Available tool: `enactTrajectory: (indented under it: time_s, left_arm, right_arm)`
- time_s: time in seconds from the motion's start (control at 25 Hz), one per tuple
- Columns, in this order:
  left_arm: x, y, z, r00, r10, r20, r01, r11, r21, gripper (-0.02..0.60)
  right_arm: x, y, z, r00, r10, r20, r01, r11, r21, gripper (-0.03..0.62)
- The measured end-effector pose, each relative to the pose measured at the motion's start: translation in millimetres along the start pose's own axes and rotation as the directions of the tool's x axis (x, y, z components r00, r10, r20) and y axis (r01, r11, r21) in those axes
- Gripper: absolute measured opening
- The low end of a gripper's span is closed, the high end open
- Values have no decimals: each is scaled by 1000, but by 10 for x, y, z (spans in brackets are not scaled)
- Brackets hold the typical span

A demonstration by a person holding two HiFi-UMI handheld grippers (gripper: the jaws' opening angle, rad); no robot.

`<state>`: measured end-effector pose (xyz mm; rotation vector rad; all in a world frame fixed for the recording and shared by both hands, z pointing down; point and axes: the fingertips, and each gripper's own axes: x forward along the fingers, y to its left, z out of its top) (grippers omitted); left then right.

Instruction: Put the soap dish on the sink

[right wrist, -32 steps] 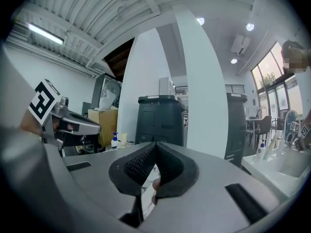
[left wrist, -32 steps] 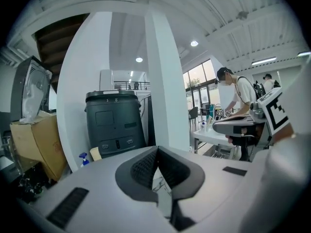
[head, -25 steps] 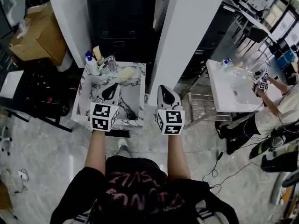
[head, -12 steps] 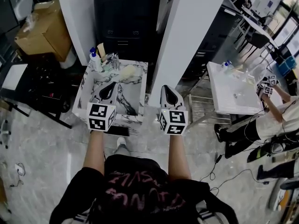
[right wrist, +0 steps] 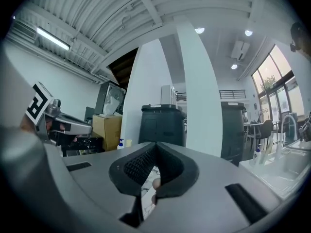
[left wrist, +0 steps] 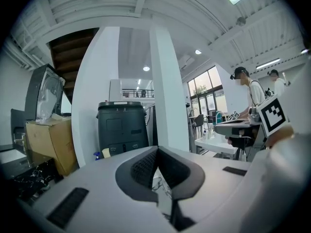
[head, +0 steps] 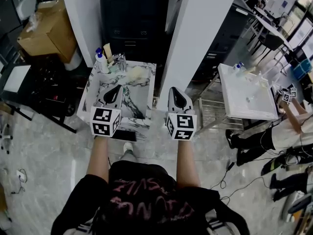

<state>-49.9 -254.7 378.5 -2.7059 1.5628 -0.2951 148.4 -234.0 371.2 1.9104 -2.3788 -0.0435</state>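
Standing square to the marble-patterned sink (head: 89, 94), both tools raised in front of me. Neither carries anything, so I judge this a pause outside the carry itself, not a placing in progress. The soap dish (head: 136, 73), if I read it rightly, is the pale yellowish piece lying on the sink's back rim, just right of the faucet (head: 119, 60). It is too small and soft-edged in the head view to be sure. A blue-capped bottle (head: 100, 61) stands on the same rim at the far left. If that piece is the dish, the placing looks done, and the next move only calls for keeping the tools off the rim. If not, I have to find the dish first, as no other candidate shows. Either tool would have to part its jaws before any reach, and a reach along the back rim would have to pass beside the faucet without knocking it. Left tool (head: 116, 94) hangs over the basin, jaws clenched tip to tip in its own view (left wrist: 156, 152), nothing between them, touching nothing. Right tool (head: 177, 96) hangs off the sink's right side, over the floor, jaws likewise pressed together (right wrist: 155, 147) and empty.
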Motion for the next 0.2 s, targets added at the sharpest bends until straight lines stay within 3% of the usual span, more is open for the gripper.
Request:
enactTrajectory:
  time_s: [0.2]
  left_arm:
    - [-20, -30, 9, 1000, -4, 4, 4, 1000, 8, 15]
  right_arm:
    - [-17, 8, -15, 1000, 4, 0, -4, 1000, -8, 13]
